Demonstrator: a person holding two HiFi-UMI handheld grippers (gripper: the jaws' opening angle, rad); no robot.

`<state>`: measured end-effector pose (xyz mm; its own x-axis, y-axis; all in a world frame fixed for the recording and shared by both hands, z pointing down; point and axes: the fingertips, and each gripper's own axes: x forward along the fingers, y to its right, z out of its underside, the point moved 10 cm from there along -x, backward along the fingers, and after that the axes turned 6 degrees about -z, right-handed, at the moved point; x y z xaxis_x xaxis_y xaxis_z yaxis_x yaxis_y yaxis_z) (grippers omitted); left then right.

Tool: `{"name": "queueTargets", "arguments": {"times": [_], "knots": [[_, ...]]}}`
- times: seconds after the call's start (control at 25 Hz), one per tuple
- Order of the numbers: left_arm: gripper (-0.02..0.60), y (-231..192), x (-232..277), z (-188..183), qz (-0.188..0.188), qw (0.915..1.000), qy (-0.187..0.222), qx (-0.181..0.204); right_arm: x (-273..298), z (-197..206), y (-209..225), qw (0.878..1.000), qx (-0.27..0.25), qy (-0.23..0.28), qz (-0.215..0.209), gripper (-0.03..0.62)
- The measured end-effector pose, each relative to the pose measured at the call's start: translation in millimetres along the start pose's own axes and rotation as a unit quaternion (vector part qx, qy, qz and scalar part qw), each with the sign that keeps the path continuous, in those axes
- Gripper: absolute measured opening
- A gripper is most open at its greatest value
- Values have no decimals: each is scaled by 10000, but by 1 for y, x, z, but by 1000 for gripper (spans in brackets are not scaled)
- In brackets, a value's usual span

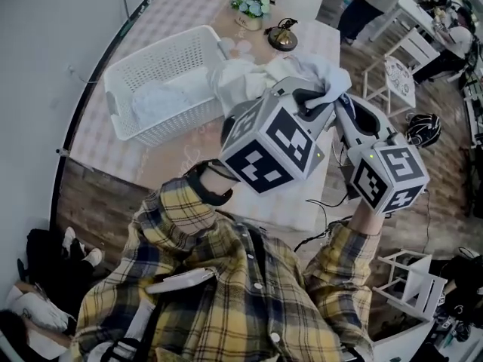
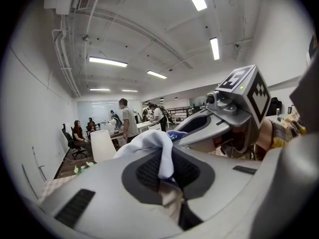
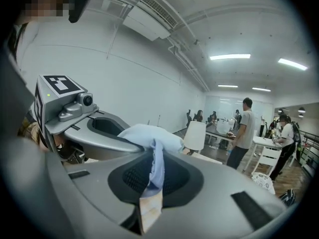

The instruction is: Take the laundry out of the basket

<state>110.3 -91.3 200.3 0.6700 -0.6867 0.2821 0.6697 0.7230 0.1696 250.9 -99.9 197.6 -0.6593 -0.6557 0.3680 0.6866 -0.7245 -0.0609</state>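
A pale, white-blue garment (image 1: 249,74) hangs in the air above the table, held up close in front of me by both grippers. My left gripper (image 1: 313,100) is shut on a fold of it; in the left gripper view the cloth (image 2: 149,141) is pinched between the jaws of the left gripper (image 2: 167,156). My right gripper (image 1: 343,111) is shut on another fold, and in the right gripper view that cloth (image 3: 144,133) drapes over the right gripper (image 3: 153,163). The white plastic laundry basket (image 1: 124,78) stands on the table's left with more white laundry (image 1: 162,96) inside.
The table has a pink checked cloth (image 1: 113,145). At its far end stand a flower pot (image 1: 249,10) and a dark round object (image 1: 283,36). White chairs (image 1: 411,281) stand at the right. People stand and sit farther back in the room (image 2: 127,123).
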Motion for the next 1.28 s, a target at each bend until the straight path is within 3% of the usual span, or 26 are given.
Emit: {"name": "queueTargets", "arguments": {"times": [0.24, 0.64, 0.96, 1.28], "knots": [[35, 51, 27, -9, 450, 9990, 16, -2, -53, 28, 17, 9992, 131, -147, 350, 55], [35, 95, 64, 16, 1160, 9919, -500, -121, -78, 76, 29, 9948, 579, -571, 618, 55], [34, 83, 56, 21, 1056, 9926, -593, -56, -66, 79, 23, 9947, 764, -522, 454, 55], [35, 42, 33, 51, 811, 9923, -864, -346, -15, 76, -1, 9945, 815, -652, 72, 55]]}}
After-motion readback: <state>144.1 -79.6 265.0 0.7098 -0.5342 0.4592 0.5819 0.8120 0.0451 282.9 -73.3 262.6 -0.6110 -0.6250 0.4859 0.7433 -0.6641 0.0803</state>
